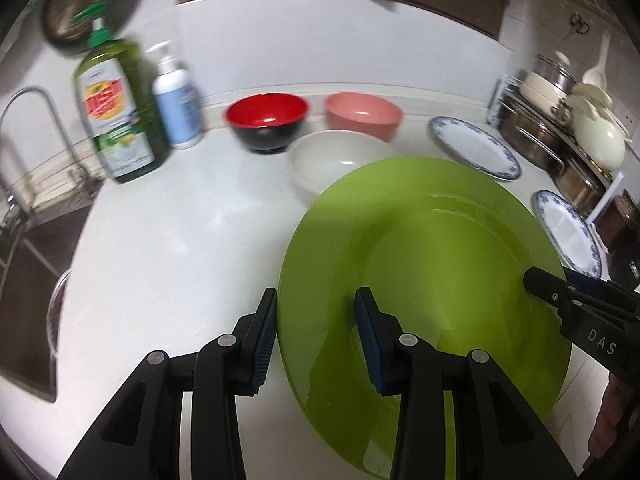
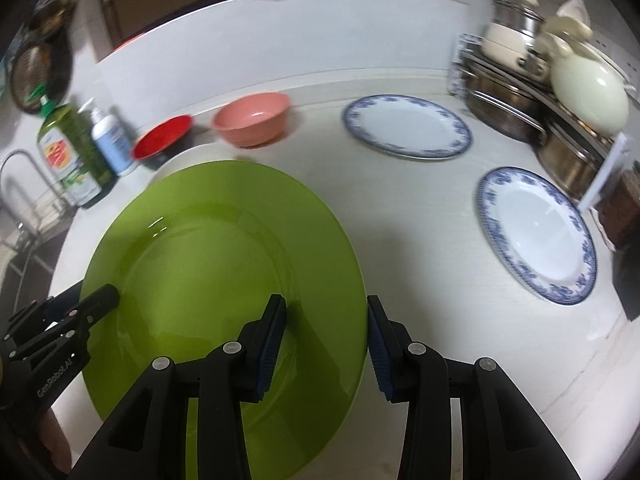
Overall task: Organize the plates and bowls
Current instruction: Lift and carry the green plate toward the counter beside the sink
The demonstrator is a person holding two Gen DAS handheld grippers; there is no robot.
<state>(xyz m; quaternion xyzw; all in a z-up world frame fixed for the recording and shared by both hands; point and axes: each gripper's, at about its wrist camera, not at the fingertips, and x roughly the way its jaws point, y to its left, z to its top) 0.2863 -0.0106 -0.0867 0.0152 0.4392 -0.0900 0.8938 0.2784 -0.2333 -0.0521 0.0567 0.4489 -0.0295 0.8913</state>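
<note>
A large green plate (image 1: 424, 264) lies on the white counter; it also shows in the right wrist view (image 2: 216, 248). My left gripper (image 1: 316, 344) is open and straddles the plate's left rim. My right gripper (image 2: 326, 344) is open and straddles its right rim. Behind the plate stand a red-and-black bowl (image 1: 266, 120), a pink bowl (image 1: 362, 114) and a white bowl (image 1: 332, 158). Two blue-rimmed white plates (image 2: 406, 126) (image 2: 536, 234) lie to the right.
A green dish-soap bottle (image 1: 120, 112) and a white pump bottle (image 1: 176, 100) stand at the left by the sink (image 1: 28, 264) and faucet (image 1: 36, 112). A rack of pots and lids (image 2: 560, 92) stands at the back right.
</note>
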